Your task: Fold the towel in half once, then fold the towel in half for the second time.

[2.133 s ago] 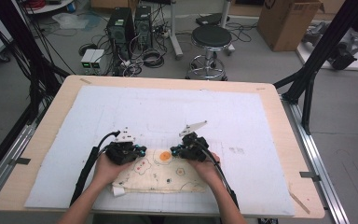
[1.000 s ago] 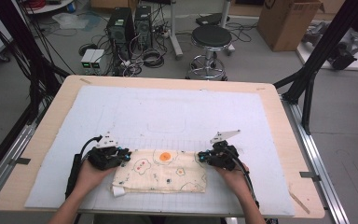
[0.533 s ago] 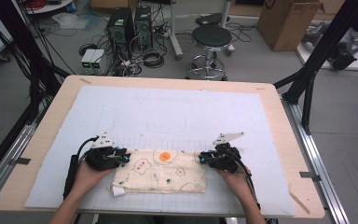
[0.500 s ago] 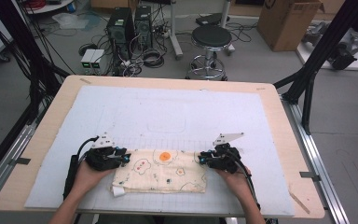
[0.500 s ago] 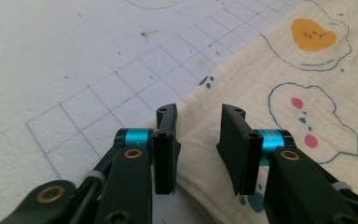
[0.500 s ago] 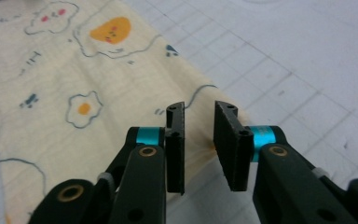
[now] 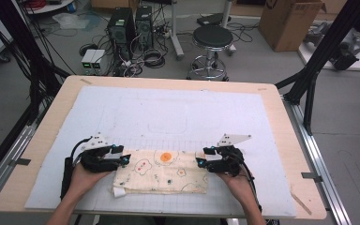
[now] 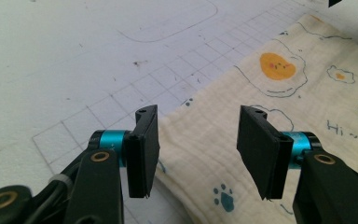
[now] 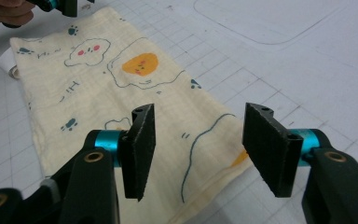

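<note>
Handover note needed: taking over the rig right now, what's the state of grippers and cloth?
Left gripper: open, jaws apart over the left end of the cloth, gripping nothing.
Right gripper: open, jaws apart over the cloth's right end, gripping nothing.
Cloth: cream, printed with fried eggs and paw prints, lying flat as a long rectangle on the white mat near the person's edge of the table; a white label sticks out at its near left corner.
Done: cloth looks folded and laid flat.
Left: probably the next fold; each gripper would need to close on its end first.
</note>
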Motion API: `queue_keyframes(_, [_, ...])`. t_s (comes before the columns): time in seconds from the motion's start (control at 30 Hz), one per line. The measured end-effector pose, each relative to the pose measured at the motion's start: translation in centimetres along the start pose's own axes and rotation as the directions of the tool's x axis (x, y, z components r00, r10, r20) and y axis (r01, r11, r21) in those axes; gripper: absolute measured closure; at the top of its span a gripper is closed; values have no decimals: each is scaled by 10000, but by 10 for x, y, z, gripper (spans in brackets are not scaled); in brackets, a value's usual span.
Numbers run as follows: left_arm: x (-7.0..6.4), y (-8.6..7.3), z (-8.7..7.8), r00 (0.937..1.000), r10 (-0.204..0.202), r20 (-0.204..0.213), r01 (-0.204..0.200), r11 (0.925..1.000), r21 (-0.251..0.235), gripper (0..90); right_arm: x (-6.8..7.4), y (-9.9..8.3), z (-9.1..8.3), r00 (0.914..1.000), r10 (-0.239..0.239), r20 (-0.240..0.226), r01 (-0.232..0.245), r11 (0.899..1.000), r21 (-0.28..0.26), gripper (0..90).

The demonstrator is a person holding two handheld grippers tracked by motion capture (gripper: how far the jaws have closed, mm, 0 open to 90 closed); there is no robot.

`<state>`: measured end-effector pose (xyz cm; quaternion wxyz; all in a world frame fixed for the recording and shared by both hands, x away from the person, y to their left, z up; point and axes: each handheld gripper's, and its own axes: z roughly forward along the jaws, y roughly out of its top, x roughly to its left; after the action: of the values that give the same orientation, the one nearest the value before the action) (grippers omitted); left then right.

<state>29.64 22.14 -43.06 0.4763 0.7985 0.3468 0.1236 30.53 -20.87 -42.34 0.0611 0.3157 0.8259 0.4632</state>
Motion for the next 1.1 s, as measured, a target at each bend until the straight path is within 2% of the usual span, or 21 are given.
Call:
queue_keyframes(0.1, [0, 0, -1, 10000, -3, -38, 3, 10000, -77, 479, 0, 0, 0, 10000, -36, 92, 35, 10000, 43, 403])
queue_keyframes(0.7, [0, 0, -1, 9998, 24, -218, -26, 9999, -100, 465, -5, -1, 0, 9995, 19, 325, -24, 9999, 149, 391])
queue_keyframes(0.83, [1, 0, 0, 9994, 20, -340, -21, 10000, -39, 465, -5, -1, 0, 9992, 74, 384, -82, 9997, 211, 389])
queue_keyframes(1.0, [1, 0, -1, 9987, -37, -499, 38, 10000, 29, 465, -5, -1, 2, 9985, -141, 531, 124, 9994, 320, 389])
queue_keyframes(1.1, [2, 0, 0, 9967, -122, -806, 128, 9999, 62, 452, -5, -2, 2, 9983, -20, 588, -6, 9990, 438, 388])
